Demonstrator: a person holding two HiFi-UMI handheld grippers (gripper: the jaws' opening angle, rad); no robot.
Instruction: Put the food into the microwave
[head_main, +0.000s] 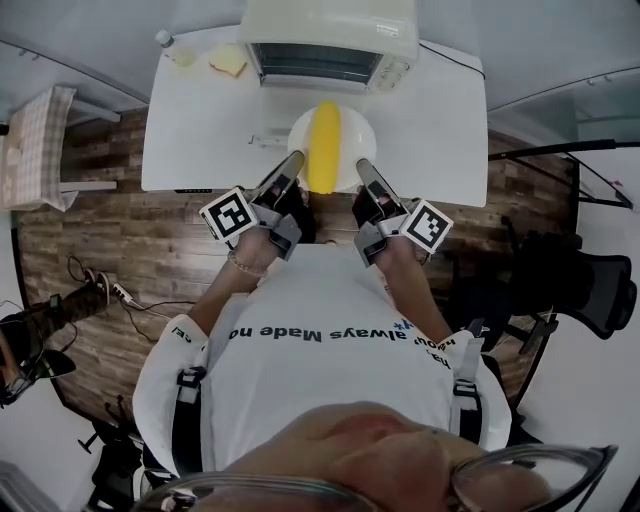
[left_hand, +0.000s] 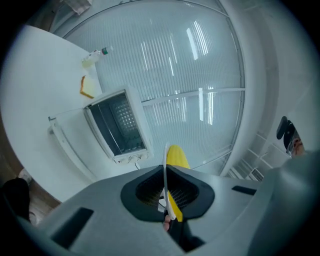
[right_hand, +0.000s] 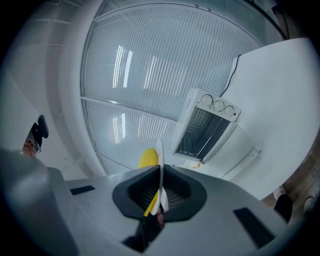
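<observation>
Two grippers are being held out side by side over the near edge of the white table, and both are gripping the same white plate. The left gripper is pinching the plate's left rim. In the left gripper view its jaws are pressing together on the thin white edge. The right gripper is clamping the opposite rim in the same way, its jaws closing on the edge in the right gripper view.

A yellow banana is lying lengthwise along the middle of the plate, pointing toward the microwave. It is not inside; the plate is sitting just in front of the opening. The microwave is standing at the table's far edge with its door hanging open and its dark cavity showing.

A slice of bread is lying near the far left corner of the table, and a small bottle is lying just beyond it.
</observation>
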